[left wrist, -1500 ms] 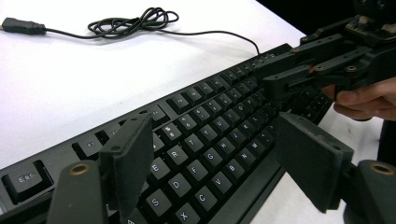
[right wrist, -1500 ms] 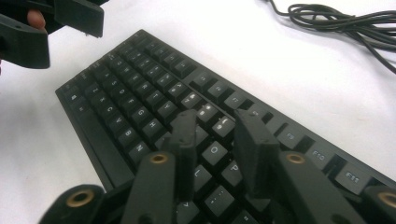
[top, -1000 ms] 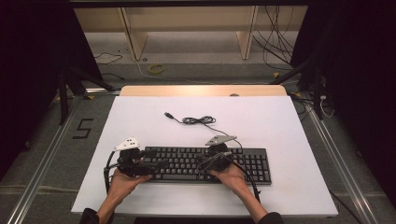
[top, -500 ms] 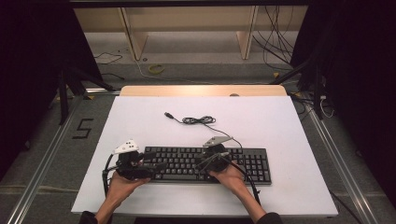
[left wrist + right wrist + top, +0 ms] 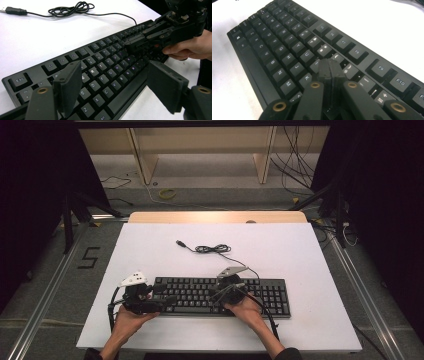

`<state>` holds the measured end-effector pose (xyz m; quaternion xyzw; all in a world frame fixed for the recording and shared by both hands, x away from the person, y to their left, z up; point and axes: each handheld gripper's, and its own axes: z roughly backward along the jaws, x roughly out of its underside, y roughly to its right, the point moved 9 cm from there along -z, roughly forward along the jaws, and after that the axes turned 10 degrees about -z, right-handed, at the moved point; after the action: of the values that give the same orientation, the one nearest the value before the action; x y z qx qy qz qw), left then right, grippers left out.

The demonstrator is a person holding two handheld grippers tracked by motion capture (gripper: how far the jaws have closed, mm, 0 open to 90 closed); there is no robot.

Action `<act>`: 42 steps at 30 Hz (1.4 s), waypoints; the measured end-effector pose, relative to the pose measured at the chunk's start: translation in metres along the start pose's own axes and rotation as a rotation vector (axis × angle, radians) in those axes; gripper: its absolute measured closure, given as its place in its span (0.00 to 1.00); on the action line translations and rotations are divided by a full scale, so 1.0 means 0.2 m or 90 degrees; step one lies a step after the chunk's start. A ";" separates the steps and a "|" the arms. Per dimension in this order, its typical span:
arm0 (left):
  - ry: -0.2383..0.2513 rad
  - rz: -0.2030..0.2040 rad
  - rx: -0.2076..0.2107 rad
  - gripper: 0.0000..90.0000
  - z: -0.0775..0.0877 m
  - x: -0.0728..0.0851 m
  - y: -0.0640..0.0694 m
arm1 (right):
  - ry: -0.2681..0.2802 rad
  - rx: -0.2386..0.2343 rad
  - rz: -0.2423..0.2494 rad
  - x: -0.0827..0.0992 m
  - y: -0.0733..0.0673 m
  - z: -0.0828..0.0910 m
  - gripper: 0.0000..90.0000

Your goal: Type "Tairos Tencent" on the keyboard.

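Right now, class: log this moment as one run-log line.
left gripper: open, above keyboard's letter keys | right gripper: shut, tip on keys | cable: coiled beyond keyboard, unplugged

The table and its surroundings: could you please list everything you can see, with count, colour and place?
keyboard: one, black, on the near half of the table, long side facing the person.
cable: one, black, partly coiled behind the keyboard, its plug lying loose toward the left.
table: one, white top with a light wooden strip along the far edge.
shelf unit: one, pale wood, on the floor beyond the table.
yellow ring: one, on the floor beyond the table.
floor mark "5": one, black, left of the table.
left gripper: one, black, jaws open, over the keyboard's left end.
right gripper: one, black, jaws shut, tips over the keys right of the middle.
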<state>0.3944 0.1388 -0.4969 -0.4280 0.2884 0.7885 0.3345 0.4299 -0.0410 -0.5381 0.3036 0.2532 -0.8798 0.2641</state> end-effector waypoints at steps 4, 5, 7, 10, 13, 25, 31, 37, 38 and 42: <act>-0.002 0.000 -0.001 0.31 0.00 0.00 0.00 | -0.002 0.007 0.006 0.01 0.01 -0.01 1.00; -0.003 0.000 -0.001 0.31 0.00 0.01 0.00 | -0.004 0.008 0.007 0.01 0.00 -0.01 1.00; -0.005 0.000 -0.001 0.31 0.00 0.01 -0.01 | -0.005 0.009 0.007 0.01 0.00 -0.01 1.00; -0.004 0.001 -0.004 0.32 0.00 0.01 -0.01 | -0.001 0.004 -0.005 0.01 0.00 0.00 1.00; -0.004 0.004 -0.006 0.32 -0.01 0.01 -0.02 | 0.018 -0.006 -0.013 -0.01 0.00 0.02 0.96; -0.013 0.005 -0.017 0.34 -0.01 0.03 -0.05 | 0.055 -0.039 -0.022 -0.05 -0.02 0.10 0.72; -0.020 0.001 -0.024 0.37 -0.02 0.04 -0.05 | 0.067 -0.059 -0.022 -0.06 -0.04 0.13 0.63; -0.026 -0.005 -0.026 0.40 -0.02 0.04 -0.06 | 0.067 -0.071 -0.018 -0.06 -0.08 0.13 0.56; -0.028 -0.004 -0.026 0.41 -0.02 0.05 -0.06 | 0.067 -0.072 -0.018 -0.06 -0.08 0.13 0.55; -0.031 -0.005 -0.029 0.46 -0.03 0.05 -0.07 | 0.065 -0.070 -0.021 -0.05 -0.09 0.14 0.51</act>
<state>0.4037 0.1463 -0.5112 -0.4172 0.2602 0.8040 0.3344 0.4149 -0.0416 -0.5066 0.3291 0.3193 -0.8520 0.2527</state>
